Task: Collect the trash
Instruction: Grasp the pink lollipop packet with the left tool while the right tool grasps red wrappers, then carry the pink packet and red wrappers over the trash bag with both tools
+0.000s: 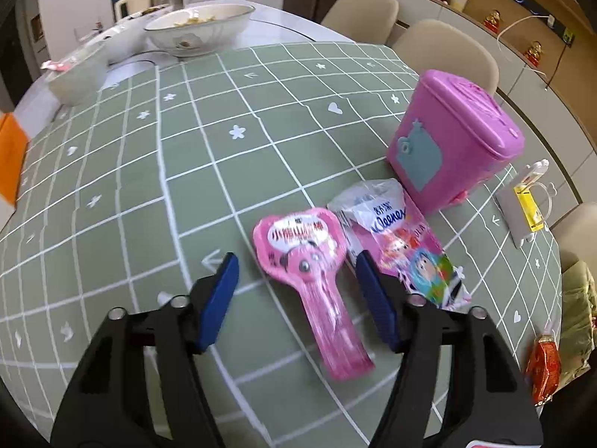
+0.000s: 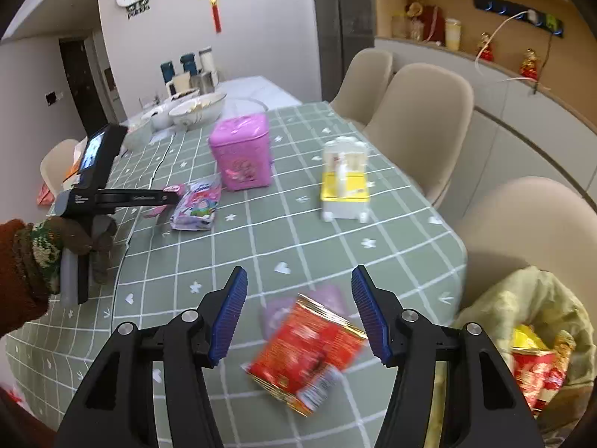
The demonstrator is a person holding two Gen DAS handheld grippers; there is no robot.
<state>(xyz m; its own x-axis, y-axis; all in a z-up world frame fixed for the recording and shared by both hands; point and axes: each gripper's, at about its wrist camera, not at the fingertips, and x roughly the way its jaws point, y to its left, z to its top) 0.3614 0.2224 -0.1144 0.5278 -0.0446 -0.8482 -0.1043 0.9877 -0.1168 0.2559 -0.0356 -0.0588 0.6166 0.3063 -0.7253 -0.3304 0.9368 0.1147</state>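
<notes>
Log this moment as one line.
left gripper: open over pink spoon-shaped packet | right gripper: open over red foil wrapper | green trash bag: beside table

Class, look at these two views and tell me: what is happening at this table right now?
A person is clearing trash off a green checked tablecloth with a claw in each hand. The left claw is open over a pink spoon-shaped wrapper, beside a Kleenex pack and a pink box. The right claw is open above a red snack packet. Neither holds anything. A bag at the table's edge already holds wrappers.
</notes>
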